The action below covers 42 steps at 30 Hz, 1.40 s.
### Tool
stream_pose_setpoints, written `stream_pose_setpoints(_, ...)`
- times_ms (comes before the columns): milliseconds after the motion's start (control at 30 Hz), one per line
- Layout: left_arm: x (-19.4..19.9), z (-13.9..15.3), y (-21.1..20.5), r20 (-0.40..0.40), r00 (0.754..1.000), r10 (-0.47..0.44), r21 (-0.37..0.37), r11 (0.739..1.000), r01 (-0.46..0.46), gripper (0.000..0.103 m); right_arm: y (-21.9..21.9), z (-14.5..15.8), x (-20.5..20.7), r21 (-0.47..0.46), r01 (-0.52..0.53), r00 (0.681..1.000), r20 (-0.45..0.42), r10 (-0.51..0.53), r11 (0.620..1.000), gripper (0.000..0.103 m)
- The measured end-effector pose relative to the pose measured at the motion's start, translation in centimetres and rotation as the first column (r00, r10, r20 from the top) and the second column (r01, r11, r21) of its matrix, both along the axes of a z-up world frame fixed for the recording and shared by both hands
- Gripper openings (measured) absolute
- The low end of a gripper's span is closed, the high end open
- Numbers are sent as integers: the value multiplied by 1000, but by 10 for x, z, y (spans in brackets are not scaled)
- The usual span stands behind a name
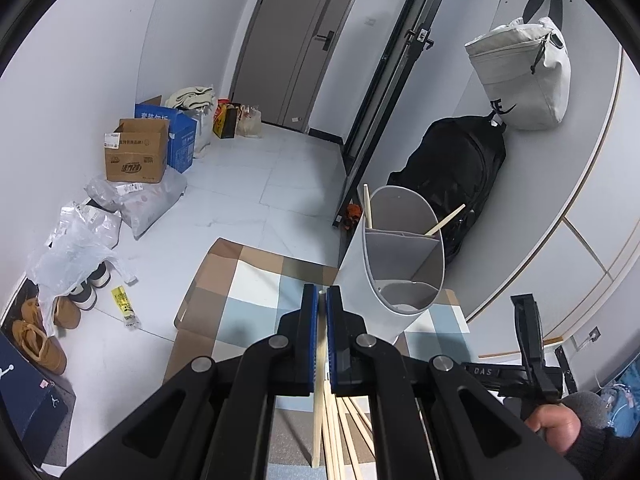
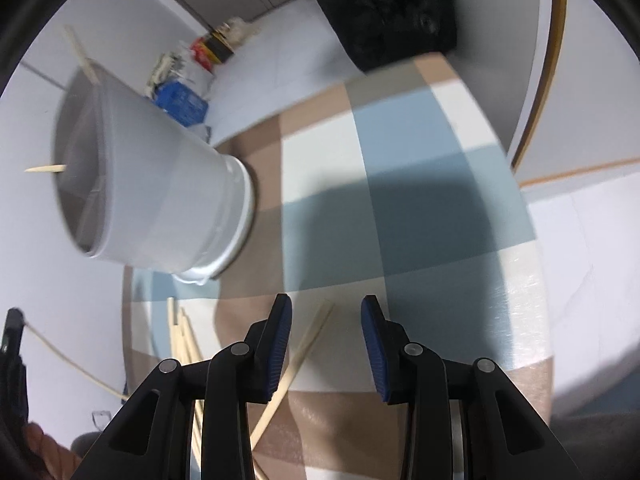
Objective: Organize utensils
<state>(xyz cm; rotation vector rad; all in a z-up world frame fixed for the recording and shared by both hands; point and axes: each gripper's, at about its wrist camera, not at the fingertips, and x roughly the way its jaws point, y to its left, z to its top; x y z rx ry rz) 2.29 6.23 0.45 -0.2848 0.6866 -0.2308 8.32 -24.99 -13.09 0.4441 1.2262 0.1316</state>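
A checked cloth (image 1: 260, 280) covers the near surface, while on the far floor to the left sit a brown cardboard box (image 1: 136, 152), a blue box (image 1: 182, 136) and tan shoes (image 1: 40, 340), with a black backpack (image 1: 452, 172) and hanging grey bag (image 1: 524, 76) to the right.

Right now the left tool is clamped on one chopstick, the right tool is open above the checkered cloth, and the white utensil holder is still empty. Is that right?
Not quite: the white utensil holder is not empty. The left wrist view shows two chopsticks already leaning inside it. The rest holds: the left tool is clamped on one chopstick, and the right tool is open above the checkered cloth.
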Motion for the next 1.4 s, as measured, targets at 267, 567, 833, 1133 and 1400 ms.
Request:
stream_pose_setpoints(267,0,1,1,-6,1000,2,4,1000,-1,0,30,5,-6,-206,-71,997,10,75,976,10)
stream_pose_setpoints(567,-6,5,-3,27,1000,1,17,1000,-2,0,3,38,-28,-74,3,986,166,9,997,6)
stream_pose_setpoints(833,-12,13,-7,40,999,-19,10,1000,18,0,1,99,-50,6,-21,923,384,17,1000,6)
stream_pose_setpoints(1133,-13,35,-15,60,998,-33,31,999,32,0,19,156,-65,-14,-87,792,605,77,996,6)
stream_pose_setpoints(1400,-13,66,-23,109,992,-69,52,997,64,0,37,199,-63,-44,-148,708,693,137,988,6)
